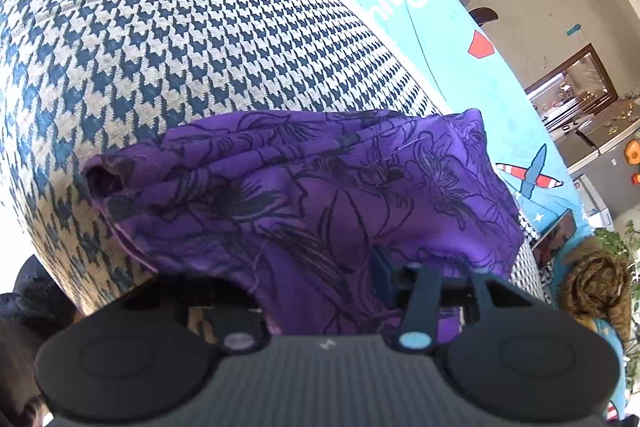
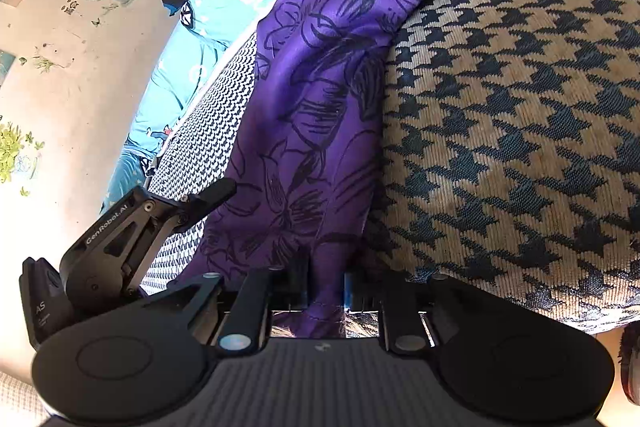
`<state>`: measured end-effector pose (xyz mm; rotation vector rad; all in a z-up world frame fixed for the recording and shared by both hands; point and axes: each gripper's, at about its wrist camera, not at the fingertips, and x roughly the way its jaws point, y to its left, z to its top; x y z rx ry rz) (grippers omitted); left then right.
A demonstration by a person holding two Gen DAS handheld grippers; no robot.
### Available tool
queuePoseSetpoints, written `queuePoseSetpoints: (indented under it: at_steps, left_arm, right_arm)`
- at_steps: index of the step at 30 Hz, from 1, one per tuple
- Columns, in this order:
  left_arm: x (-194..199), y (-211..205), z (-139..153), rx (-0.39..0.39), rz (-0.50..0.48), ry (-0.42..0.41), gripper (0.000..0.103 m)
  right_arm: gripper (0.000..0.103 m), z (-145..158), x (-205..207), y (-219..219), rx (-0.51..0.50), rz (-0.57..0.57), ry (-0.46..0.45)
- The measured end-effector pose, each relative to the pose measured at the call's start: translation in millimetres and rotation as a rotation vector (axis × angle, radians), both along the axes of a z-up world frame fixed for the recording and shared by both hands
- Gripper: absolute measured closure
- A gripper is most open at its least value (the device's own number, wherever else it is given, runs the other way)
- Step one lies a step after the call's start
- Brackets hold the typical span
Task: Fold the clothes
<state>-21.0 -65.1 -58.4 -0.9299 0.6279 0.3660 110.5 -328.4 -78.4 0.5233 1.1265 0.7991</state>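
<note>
A purple garment [image 1: 304, 187] with a black flower print lies in a bunched, folded strip on the houndstooth surface [image 1: 180, 39]. In the left wrist view its near end drapes over my left gripper [image 1: 320, 279] and hides one finger; the cloth runs in between the jaws, which look closed on it. In the right wrist view the garment [image 2: 320, 87] stretches away from me, and my right gripper [image 2: 326, 287] pinches its near end tightly between both pads. The left gripper [image 2: 208, 197] shows there too, at the garment's left edge.
A turquoise printed blanket [image 1: 440, 39] lies beyond the houndstooth cover. A brown patterned cloth [image 1: 596, 287] and green plants sit at the right edge. A wall with flower stickers [image 2: 80, 7] is on the left in the right wrist view.
</note>
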Motion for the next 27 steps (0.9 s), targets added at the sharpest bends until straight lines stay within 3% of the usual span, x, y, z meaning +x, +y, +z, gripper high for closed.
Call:
queuePoseSetpoints:
  at_steps: [2,5,15,27]
  left_arm:
    - [-2,4,-1,-0.005,0.013,0.014,0.081]
    - [-3,6,1,0.024,0.012,0.025,0.088]
    - [2,0,24,0.198,0.018,0.068,0.091]
    - [29,49,67,0.315,0.025,0.072,0.092]
  right_arm:
    - [0.09,2,-2,2,-0.009,0.009,-0.017]
    - [0.091,6,-5,9,-0.028,0.042,-0.058]
    - [0.092,9,-14,26,-0.044,0.103,-0.087]
    - [0.093,27,-27,110,-0.002,0.23,-0.085]
